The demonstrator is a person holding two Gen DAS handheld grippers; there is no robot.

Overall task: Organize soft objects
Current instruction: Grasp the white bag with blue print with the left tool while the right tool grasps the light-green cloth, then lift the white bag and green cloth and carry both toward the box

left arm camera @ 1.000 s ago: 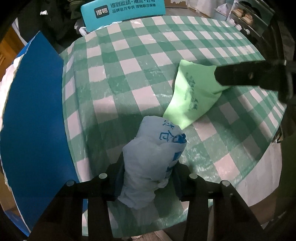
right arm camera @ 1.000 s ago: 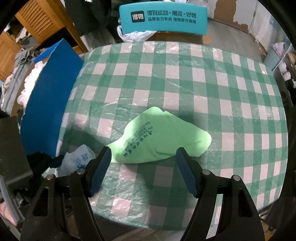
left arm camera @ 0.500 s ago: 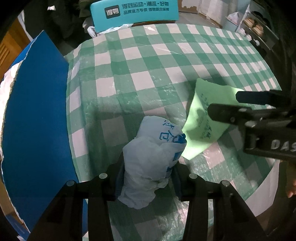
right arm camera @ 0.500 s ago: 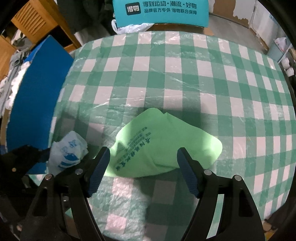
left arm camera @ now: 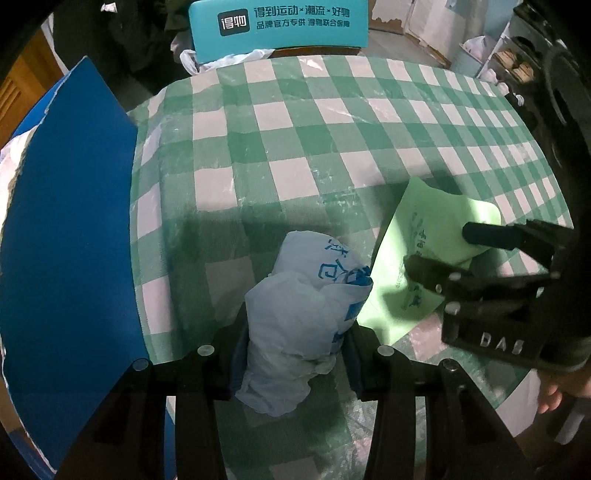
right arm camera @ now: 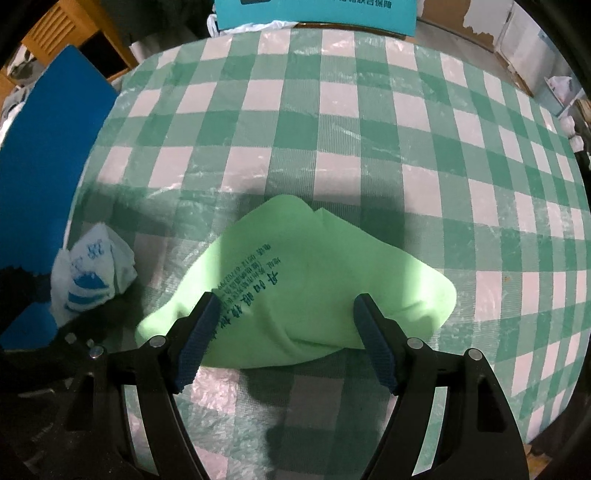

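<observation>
My left gripper (left arm camera: 295,343) is shut on a crumpled pale blue-and-white plastic bag (left arm camera: 306,306), held over the near edge of the round table; the bag also shows in the right wrist view (right arm camera: 92,273). A light green bag (right arm camera: 295,288) with dark printed text lies flat on the checked cloth; in the left wrist view the green bag (left arm camera: 424,236) lies right of the blue one. My right gripper (right arm camera: 286,332) is open, low over the green bag's near part, one finger on each side of it. The right gripper also appears in the left wrist view (left arm camera: 439,251).
The table has a green-and-white checked cloth (right arm camera: 332,110) under clear plastic. A blue board (left arm camera: 66,229) stands at the table's left edge. A teal chair back (left arm camera: 277,26) with white text is behind the table. Shelves and boxes (left arm camera: 513,59) stand far right.
My right gripper has moved forward and down over the green bag, so its fingers now straddle it. My left gripper still holds the blue bag and has shifted a little.
</observation>
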